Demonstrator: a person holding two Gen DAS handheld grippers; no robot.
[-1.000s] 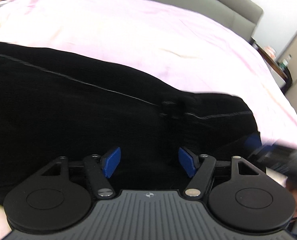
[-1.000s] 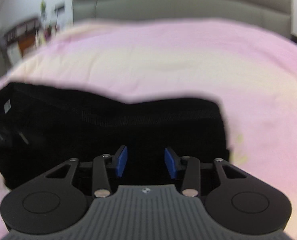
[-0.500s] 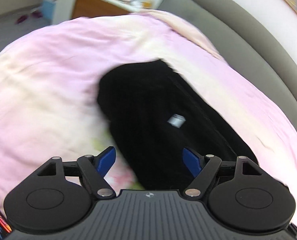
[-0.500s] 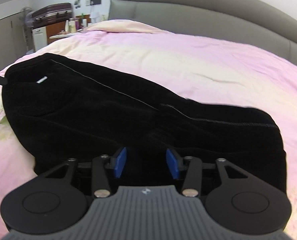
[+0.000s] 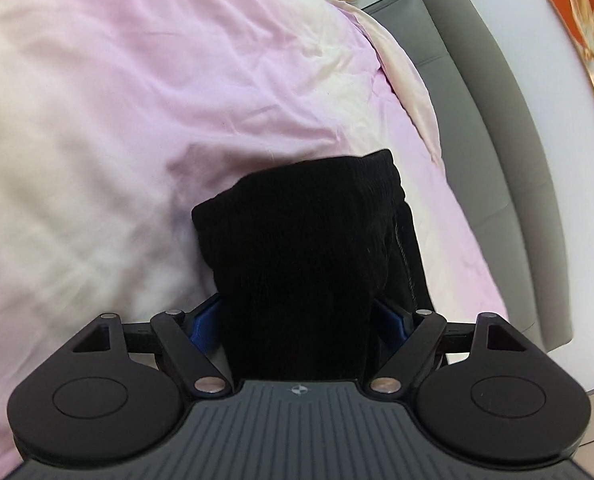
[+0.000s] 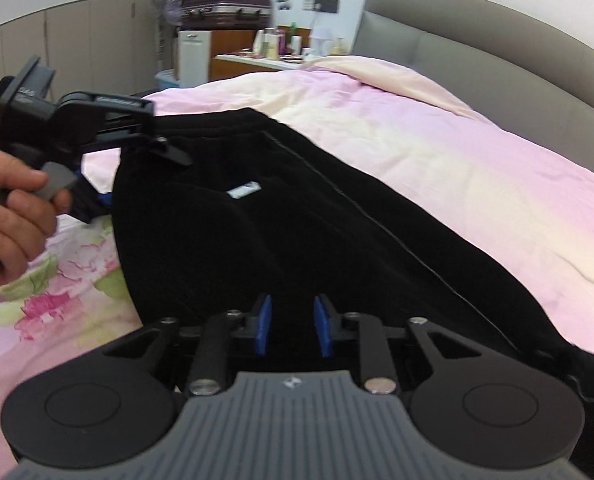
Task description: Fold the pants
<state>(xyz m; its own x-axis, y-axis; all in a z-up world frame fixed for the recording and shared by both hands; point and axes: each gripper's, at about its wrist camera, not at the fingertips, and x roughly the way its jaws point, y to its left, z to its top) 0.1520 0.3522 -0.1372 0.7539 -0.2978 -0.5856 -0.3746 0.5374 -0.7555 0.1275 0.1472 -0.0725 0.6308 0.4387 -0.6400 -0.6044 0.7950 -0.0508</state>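
Black pants (image 6: 297, 232) lie folded lengthwise on a pink bed, waistband toward the left, with a small white label (image 6: 243, 190) on them. In the left wrist view the waistband end (image 5: 305, 248) fills the space between the jaws of my left gripper (image 5: 299, 320), which stand wide apart around the cloth. In the right wrist view the left gripper (image 6: 97, 196) sits at the waistband edge, held by a hand. My right gripper (image 6: 291, 330) has its blue pads close together over the leg end, with a narrow gap between them.
The pink duvet (image 5: 137, 100) covers the bed, with a floral sheet (image 6: 69, 280) at its near left edge. A grey padded headboard (image 6: 497, 68) runs along the far side. A bedside desk with bottles (image 6: 273, 52), a suitcase and a fan stand beyond the bed.
My left gripper has swung to the waistband end and the cloth now sits between its jaws. My right gripper's jaws have narrowed over the leg end.
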